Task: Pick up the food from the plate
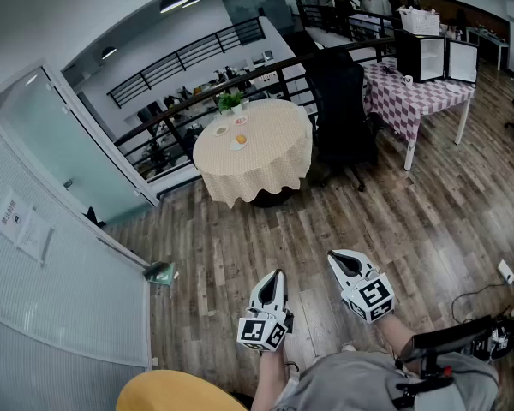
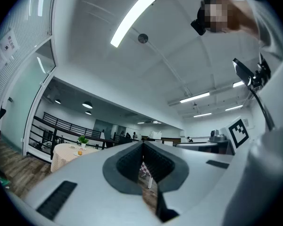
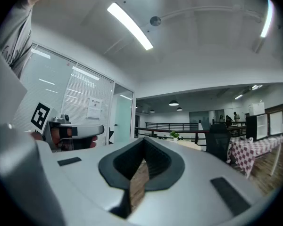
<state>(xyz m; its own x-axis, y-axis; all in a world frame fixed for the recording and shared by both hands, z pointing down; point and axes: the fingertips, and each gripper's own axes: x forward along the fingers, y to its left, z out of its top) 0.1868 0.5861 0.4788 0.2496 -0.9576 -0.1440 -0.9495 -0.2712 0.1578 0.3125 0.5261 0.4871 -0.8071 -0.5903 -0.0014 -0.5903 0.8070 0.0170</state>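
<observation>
Far ahead stands a round table (image 1: 265,157) under a cream cloth, with small plates on top. One white plate (image 1: 240,143) carries an orange piece of food (image 1: 242,139); the left gripper view shows that food (image 2: 79,152) tiny in the distance. Both grippers hang low over the wooden floor, close to the person's body and far from the table. My left gripper (image 1: 279,274) is shut with nothing between its jaws. My right gripper (image 1: 337,259) is also shut and holds nothing. Their closed tips show in the left gripper (image 2: 143,144) and right gripper (image 3: 144,140) views.
A potted plant (image 1: 231,101) sits at the table's far edge. A black office chair (image 1: 343,114) stands right of it, then a checkered table (image 1: 415,97) with a black box (image 1: 434,55). A glass wall (image 1: 60,144) runs on the left, a dark railing (image 1: 197,101) behind.
</observation>
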